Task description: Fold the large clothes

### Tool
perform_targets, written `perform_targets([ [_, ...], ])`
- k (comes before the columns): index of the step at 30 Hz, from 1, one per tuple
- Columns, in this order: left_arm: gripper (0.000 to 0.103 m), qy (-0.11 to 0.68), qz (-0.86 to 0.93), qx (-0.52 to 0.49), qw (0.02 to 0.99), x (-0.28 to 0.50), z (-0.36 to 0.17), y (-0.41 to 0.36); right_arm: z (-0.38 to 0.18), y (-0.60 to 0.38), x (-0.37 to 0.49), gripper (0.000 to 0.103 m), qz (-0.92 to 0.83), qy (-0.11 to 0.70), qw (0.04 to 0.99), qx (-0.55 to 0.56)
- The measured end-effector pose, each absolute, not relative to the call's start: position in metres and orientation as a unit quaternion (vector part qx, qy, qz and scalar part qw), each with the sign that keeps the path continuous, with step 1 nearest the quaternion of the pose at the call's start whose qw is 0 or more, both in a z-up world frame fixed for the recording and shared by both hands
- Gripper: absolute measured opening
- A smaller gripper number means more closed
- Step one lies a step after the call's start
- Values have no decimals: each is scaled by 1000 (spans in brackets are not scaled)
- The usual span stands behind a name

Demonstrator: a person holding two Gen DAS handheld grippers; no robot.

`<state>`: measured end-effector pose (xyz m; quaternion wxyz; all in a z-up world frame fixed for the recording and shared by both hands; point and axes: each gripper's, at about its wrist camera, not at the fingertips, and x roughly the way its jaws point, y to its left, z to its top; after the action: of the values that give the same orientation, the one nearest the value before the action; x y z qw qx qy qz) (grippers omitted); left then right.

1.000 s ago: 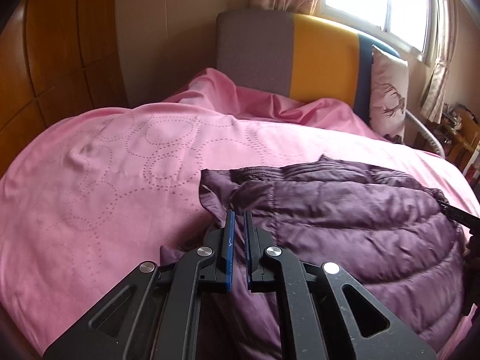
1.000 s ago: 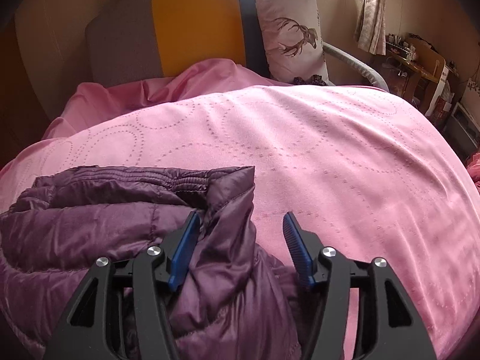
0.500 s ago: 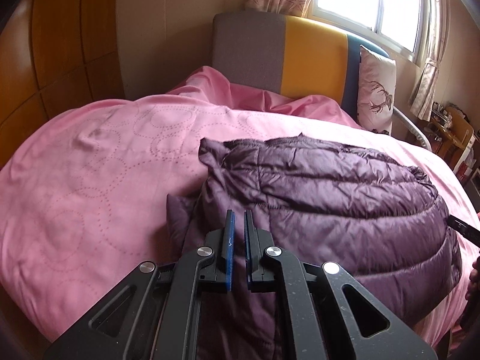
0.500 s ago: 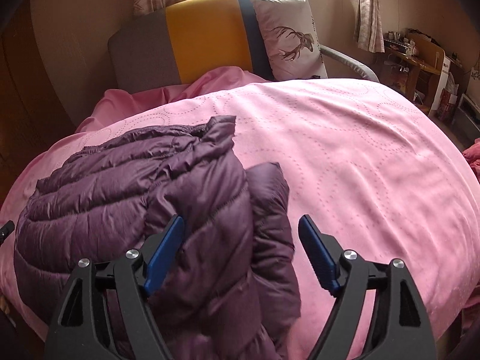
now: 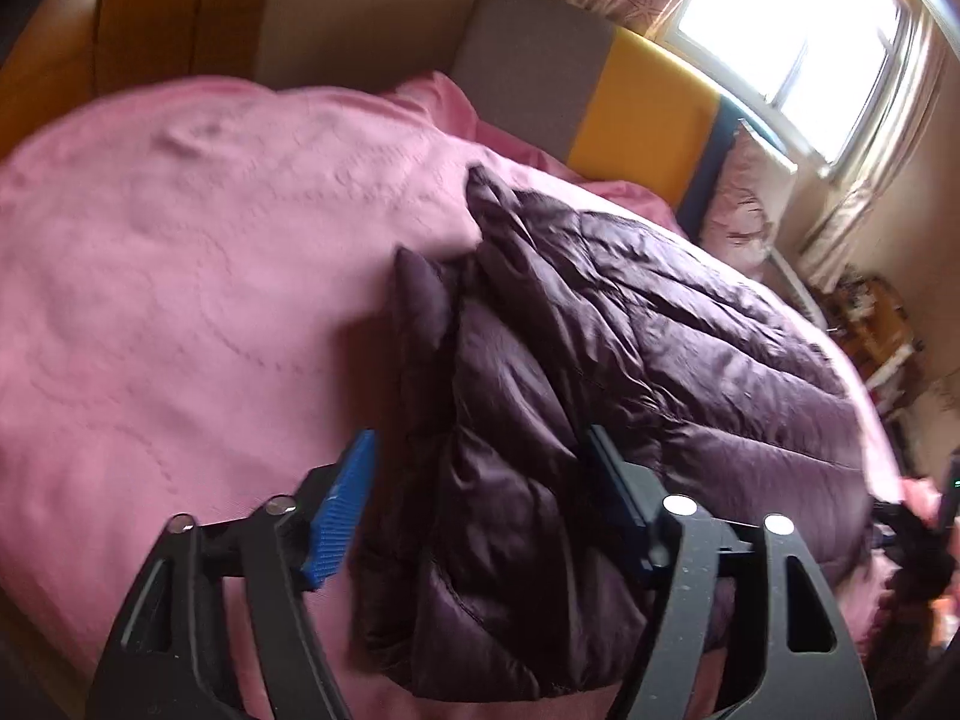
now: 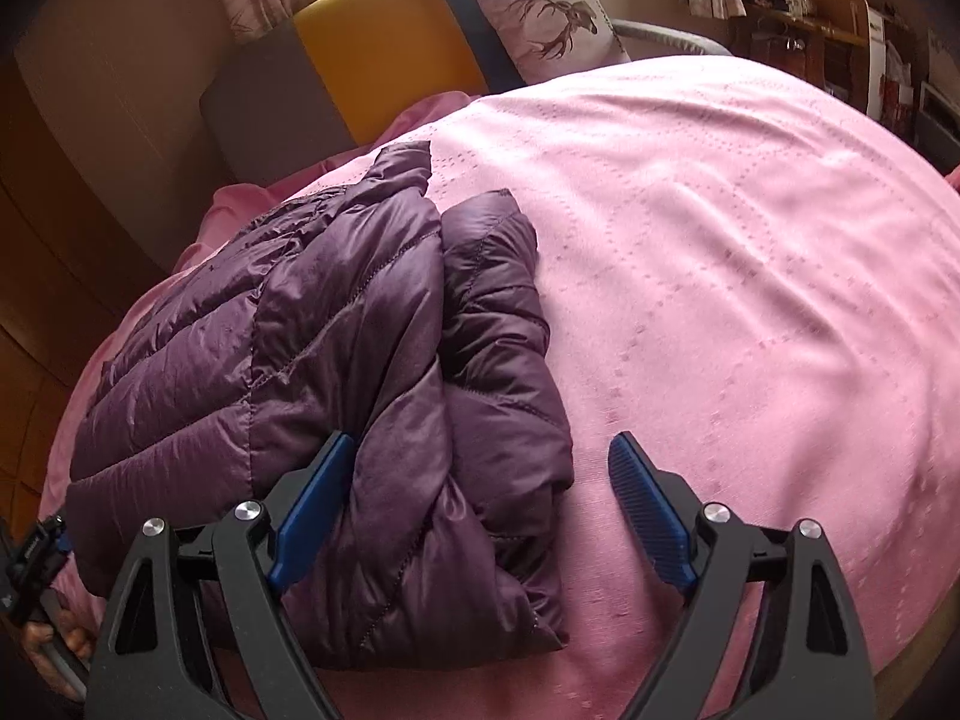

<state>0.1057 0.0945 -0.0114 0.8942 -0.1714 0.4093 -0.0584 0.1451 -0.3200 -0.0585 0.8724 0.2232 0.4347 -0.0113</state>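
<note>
The purple puffy jacket (image 5: 630,372) lies folded on the pink bed cover (image 5: 180,300), in front of the headboard (image 5: 636,114) and the deer pillow (image 6: 540,6). The left gripper (image 5: 480,504) has just been opening. Its jaws now stand wide apart, and the near left end of the jacket sits between them, but the blue pads (image 5: 339,510) do not squeeze it. The right gripper (image 6: 480,510) is wide open too. The jacket's near right end lies between its jaws, touching the left pad (image 6: 312,510), away from the other.
</note>
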Motion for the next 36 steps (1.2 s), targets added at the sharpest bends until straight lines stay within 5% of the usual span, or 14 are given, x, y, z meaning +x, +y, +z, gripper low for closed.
perform_targets([
  [3, 42, 411, -105, -195, 884, 100, -20, 97, -55, -315, 142, 46, 16, 435, 870, 232],
  [9, 24, 413, -140, -219, 873, 88, -22, 107, -42, -313, 124, 23, 44, 436, 867, 237],
  [17, 22, 431, -161, -202, 865, 47, -13, 111, -32, -320, 61, 21, 75, 461, 856, 223],
  [22, 42, 401, -124, -162, 893, 27, 18, 109, -13, -329, 49, 45, 40, 442, 872, 205],
  [31, 43, 377, -213, -118, 894, 71, 43, 24, 2, -308, 115, 61, 14, 413, 893, 181],
  [32, 43, 381, -221, -107, 892, 77, 42, 11, -3, -305, 124, 61, 19, 420, 890, 177],
  [36, 43, 400, -239, -71, 882, 98, 31, -34, -12, -290, 131, 20, 28, 435, 891, 131],
])
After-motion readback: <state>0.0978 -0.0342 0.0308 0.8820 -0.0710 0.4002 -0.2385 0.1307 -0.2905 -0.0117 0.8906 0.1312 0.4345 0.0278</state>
